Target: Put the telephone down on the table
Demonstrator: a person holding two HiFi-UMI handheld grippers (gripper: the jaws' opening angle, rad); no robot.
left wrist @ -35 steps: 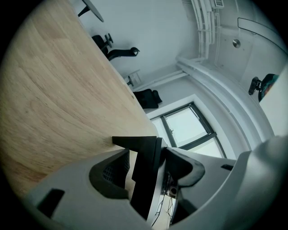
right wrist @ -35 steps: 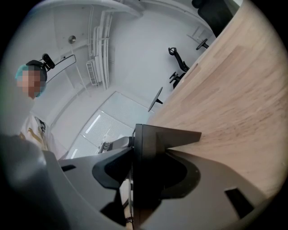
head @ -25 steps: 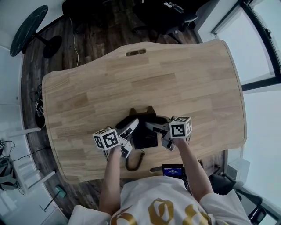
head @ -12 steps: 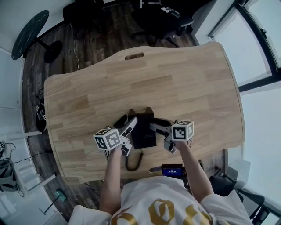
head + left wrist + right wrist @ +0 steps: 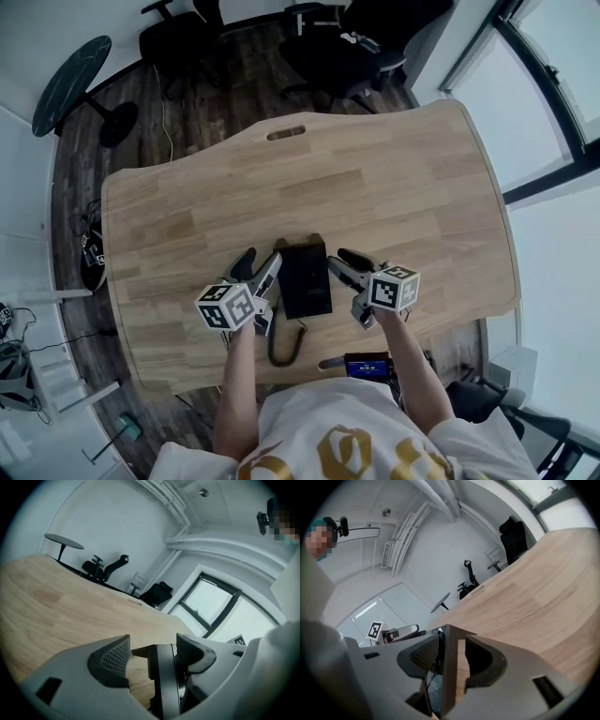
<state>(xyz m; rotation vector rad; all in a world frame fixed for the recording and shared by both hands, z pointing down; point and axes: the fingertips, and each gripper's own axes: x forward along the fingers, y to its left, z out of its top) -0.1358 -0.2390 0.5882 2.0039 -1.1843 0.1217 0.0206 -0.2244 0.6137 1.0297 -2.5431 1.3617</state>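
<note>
The telephone point(image 5: 305, 278) lies flat on the tabletop point(image 5: 394, 178), close to your edge, with its cord point(image 5: 284, 349) curling toward you. Your left gripper point(image 5: 262, 259) sits just beside its left edge, jaws wide and just opened further. The telephone's edge shows between them, unpressed. Your right gripper point(image 5: 336, 260) flanks the other edge, jaws just eased inward yet apart, clamping nothing.

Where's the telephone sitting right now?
In the head view the telephone lies on the wooden table close to its near edge, straight in front of the person, with its coiled cord trailing toward them.
</note>
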